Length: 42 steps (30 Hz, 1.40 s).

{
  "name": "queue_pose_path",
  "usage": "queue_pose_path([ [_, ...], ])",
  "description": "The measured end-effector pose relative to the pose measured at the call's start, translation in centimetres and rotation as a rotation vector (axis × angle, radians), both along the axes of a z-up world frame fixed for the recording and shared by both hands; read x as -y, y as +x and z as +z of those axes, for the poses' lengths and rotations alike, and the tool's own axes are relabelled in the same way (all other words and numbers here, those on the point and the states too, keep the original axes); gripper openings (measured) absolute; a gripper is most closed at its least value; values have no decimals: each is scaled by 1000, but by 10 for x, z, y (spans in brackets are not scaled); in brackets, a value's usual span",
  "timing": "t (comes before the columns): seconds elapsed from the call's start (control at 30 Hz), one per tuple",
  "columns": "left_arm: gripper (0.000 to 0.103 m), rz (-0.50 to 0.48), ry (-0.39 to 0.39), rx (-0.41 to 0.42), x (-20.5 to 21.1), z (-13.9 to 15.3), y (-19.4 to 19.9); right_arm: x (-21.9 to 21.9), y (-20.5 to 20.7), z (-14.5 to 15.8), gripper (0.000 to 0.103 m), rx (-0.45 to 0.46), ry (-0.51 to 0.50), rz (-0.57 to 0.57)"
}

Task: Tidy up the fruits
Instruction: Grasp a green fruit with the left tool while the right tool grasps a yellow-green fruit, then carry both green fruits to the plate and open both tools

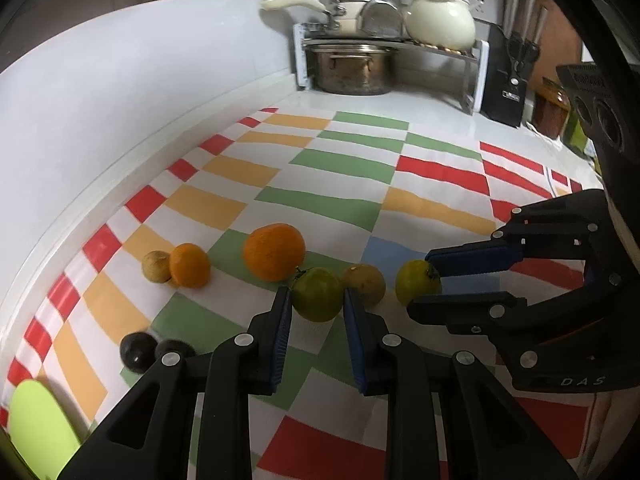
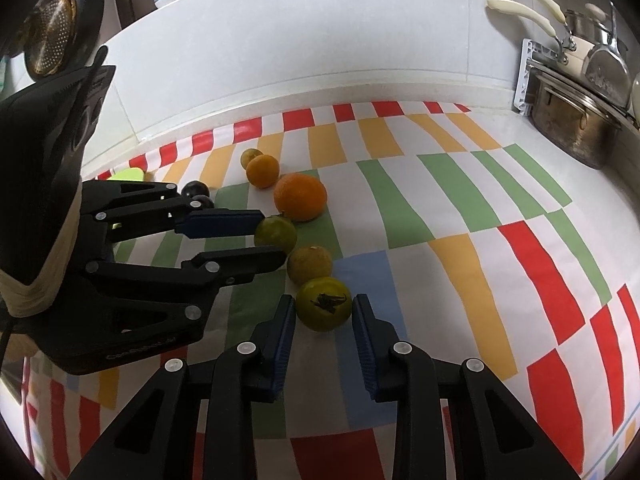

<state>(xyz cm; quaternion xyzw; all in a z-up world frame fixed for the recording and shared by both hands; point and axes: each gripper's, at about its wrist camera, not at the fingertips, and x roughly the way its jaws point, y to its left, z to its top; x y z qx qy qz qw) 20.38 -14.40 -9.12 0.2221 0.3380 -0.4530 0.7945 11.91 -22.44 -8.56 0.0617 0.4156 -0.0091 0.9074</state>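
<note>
Fruits lie in a curved row on a checked cloth point(image 1: 352, 168). A green tomato point(image 1: 317, 294) sits between the tips of my left gripper point(image 1: 317, 299), which is open around it. A second green tomato point(image 2: 324, 304) sits between the tips of my right gripper point(image 2: 323, 306), also open; it also shows in the left wrist view point(image 1: 416, 288). A yellow-brown fruit point(image 1: 366, 283) lies between the two tomatoes. A large orange point(image 1: 273, 252), a small orange point(image 1: 189, 265) and a small tan fruit point(image 1: 155, 266) continue the row. Two dark plums point(image 1: 138, 351) lie nearer the left.
A lime-green object point(image 1: 36, 428) lies at the cloth's left end. A rack with pots and a cream kettle point(image 1: 440, 20) stands at the back corner. A black knife block point(image 1: 512, 76) and jars point(image 1: 554, 106) stand to the right. The white wall borders the cloth's far edge.
</note>
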Motion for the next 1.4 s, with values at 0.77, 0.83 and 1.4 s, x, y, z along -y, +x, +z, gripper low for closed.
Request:
queue_pose_path([
  [0.77, 26, 345, -112, 74, -68, 59, -24, -32, -1, 48, 30, 138, -8, 135],
  [0.83, 26, 384, -123, 89, -77, 65, -28, -37, -1, 54, 30, 158, -12, 153],
  [1.4, 26, 683, -188, 146, -152, 87, -52, -92, 12, 93, 30, 285, -19, 367],
])
